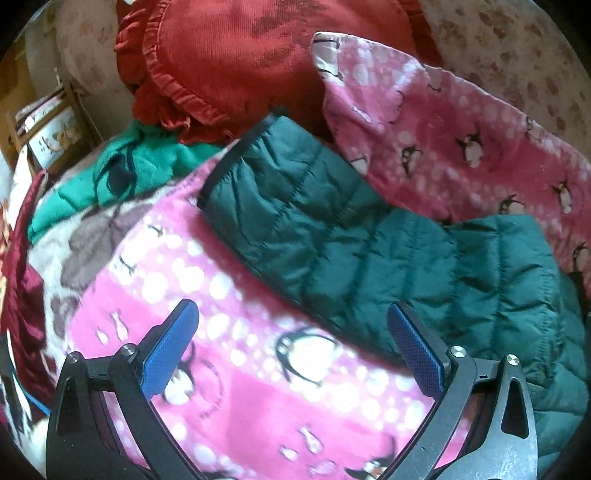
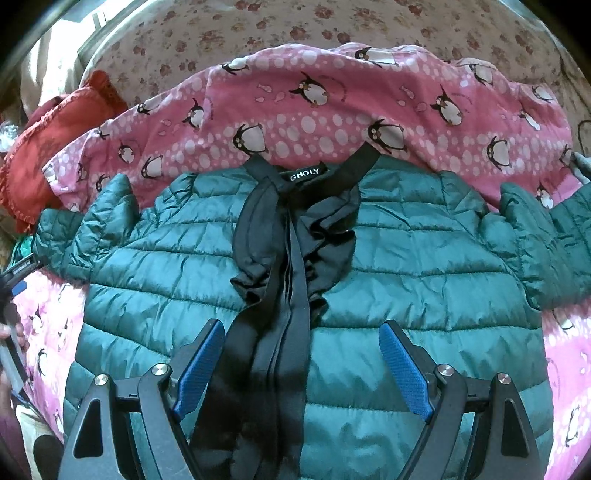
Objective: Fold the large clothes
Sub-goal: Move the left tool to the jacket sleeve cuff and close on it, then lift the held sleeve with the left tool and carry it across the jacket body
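A dark green quilted puffer jacket (image 2: 406,266) lies front up on a pink penguin blanket (image 2: 332,122), its black zip band and collar (image 2: 291,236) running down the middle. In the right wrist view my right gripper (image 2: 301,332) hovers open over the jacket's lower front, fingers either side of the zip. In the left wrist view one sleeve of the jacket (image 1: 332,229) stretches out to the upper left with its black cuff (image 1: 229,155) at the end. My left gripper (image 1: 291,314) is open above the blanket (image 1: 258,369), just short of the sleeve, holding nothing.
A red ruffled cushion (image 1: 229,62) and a light green garment (image 1: 122,173) lie beyond the sleeve. A floral sheet (image 2: 295,29) covers the surface behind the blanket. A dark red cloth (image 1: 22,288) sits at the left edge, and a wooden shelf (image 1: 48,125) stands further off.
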